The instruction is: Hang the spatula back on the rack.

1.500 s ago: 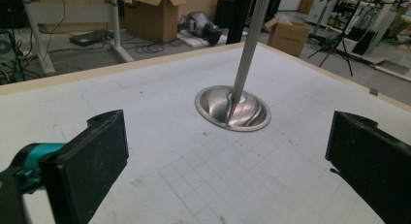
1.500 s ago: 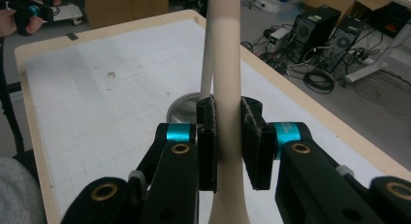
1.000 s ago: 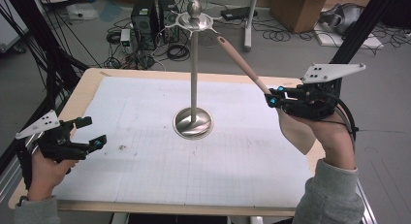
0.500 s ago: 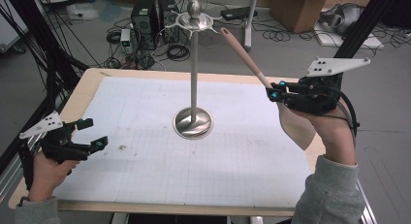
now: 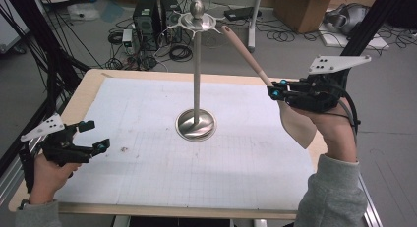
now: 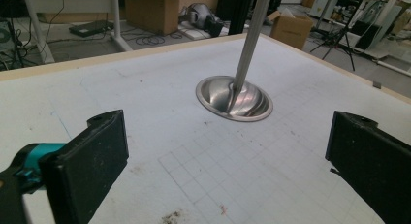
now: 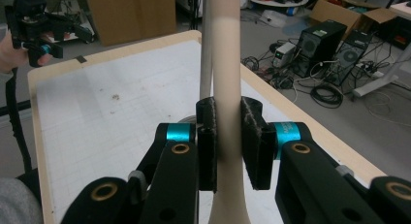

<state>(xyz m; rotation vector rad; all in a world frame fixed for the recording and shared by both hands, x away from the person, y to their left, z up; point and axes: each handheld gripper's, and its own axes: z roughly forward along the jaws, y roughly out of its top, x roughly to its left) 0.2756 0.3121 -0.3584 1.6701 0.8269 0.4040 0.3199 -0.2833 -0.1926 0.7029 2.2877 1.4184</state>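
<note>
Presently, an inventory of the scene, item by item.

Right gripper (image 5: 273, 91): raised at the right edge of the counter (image 5: 88, 84), jaws clamped on the handle of a spatula (image 5: 255, 67). The right gripper view shows both pads pressed against the pale handle (image 7: 227, 64).

Spatula: beige, held aslant. Its broad blade (image 5: 297, 126) hangs below the gripper over the counter's right side; the handle tip points up and away, ending just beside the crown of the stand (image 5: 196, 74) (whether tip and crown touch cannot be told).

Stand: a metal pole rising from a round, dished base (image 6: 235, 99) near the middle of the counter, topped with a ring of small hooks and a ball knob.

Left gripper (image 5: 92, 136): low at the counter's left edge, jaws wide apart, nothing between them; the left gripper view looks across the gridded white mat (image 6: 145, 98) toward the base.

Step in hand, as judged: carrying the spatula toward the hooks at the top of the stand, apparently to hang it there.

Next move calls for: bringing the handle's end level with one hook, lining up whatever hole or loop the tip carries (too small to make out), then lowering it on before the jaws let go. The risk is nudging the slender pole and tipping it; the free left gripper could steady the base.
</note>
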